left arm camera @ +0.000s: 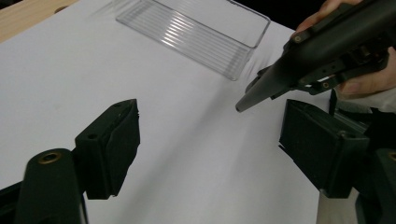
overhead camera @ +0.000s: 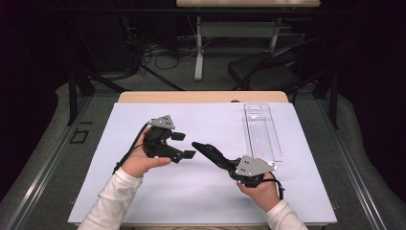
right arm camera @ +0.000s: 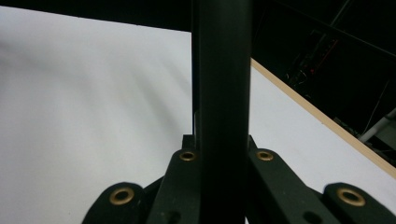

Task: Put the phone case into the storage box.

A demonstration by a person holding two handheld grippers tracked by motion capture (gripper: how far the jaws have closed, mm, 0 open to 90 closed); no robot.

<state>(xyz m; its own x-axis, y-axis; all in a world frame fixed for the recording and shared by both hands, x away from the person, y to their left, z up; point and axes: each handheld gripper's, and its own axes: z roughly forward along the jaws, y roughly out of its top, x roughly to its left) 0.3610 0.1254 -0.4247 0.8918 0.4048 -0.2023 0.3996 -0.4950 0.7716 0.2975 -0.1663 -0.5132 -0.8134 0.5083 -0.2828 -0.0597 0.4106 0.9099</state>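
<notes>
Left tool (overhead camera: 183, 145) gapes empty at centre frame; right tool (overhead camera: 197, 144), jaws pressed together on nothing, points toward it. Clear tray (overhead camera: 262, 132) waits upper right on the worktop (overhead camera: 201, 196); approach it slowly.

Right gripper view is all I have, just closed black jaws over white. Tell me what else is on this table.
Observer: A clear plastic tray lies on the white sheet, toward the far right. It looks empty.
Operator: Report the left gripper.
Observer: The left gripper has its jaws wide apart with nothing between them, held over the sheet left of centre.
Operator: Give me my gripper's position against it.
Observer: The right gripper has its shut jaws pointing toward the left gripper, tip close to the nearer jaw. I cannot tell if they touch.
</notes>
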